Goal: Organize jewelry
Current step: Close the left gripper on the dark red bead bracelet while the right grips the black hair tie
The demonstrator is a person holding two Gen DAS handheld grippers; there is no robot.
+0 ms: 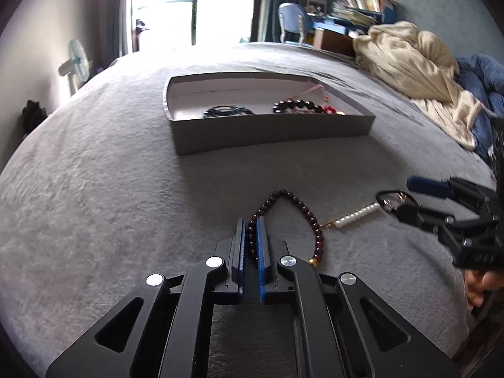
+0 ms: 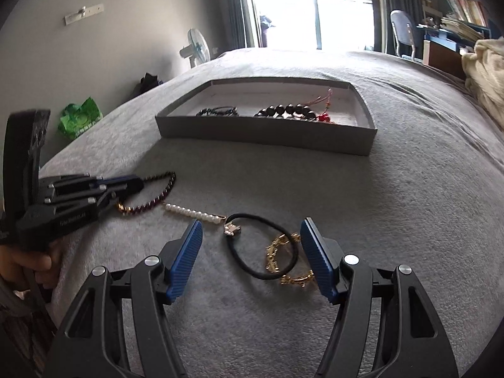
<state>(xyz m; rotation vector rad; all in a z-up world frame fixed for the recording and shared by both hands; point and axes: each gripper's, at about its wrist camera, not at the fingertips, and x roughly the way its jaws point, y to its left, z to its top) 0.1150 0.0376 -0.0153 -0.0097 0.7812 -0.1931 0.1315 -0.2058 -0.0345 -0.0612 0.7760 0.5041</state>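
Observation:
My left gripper [image 1: 251,222] is shut on one side of a dark red bead bracelet [image 1: 318,226], which lies on the grey bed cover; the right wrist view shows this gripper [image 2: 140,186] at the left on the same bracelet [image 2: 157,197]. A pearl clip [image 2: 195,212] lies just right of it. My right gripper [image 2: 252,223] is open over a black hair tie [image 2: 249,267] and a gold chain bracelet [image 2: 277,252], with neither pad touching them. A grey box [image 1: 271,132] farther back holds a black bead bracelet [image 1: 296,105], a dark band [image 1: 226,111] and a red tassel.
A heaped beige blanket [image 1: 415,63] and blue bedding lie on the bed's right side. A green bag [image 2: 80,121] and a fan [image 2: 197,47] stand on the floor to the left. A hand [image 2: 25,261] holds the left gripper's handle.

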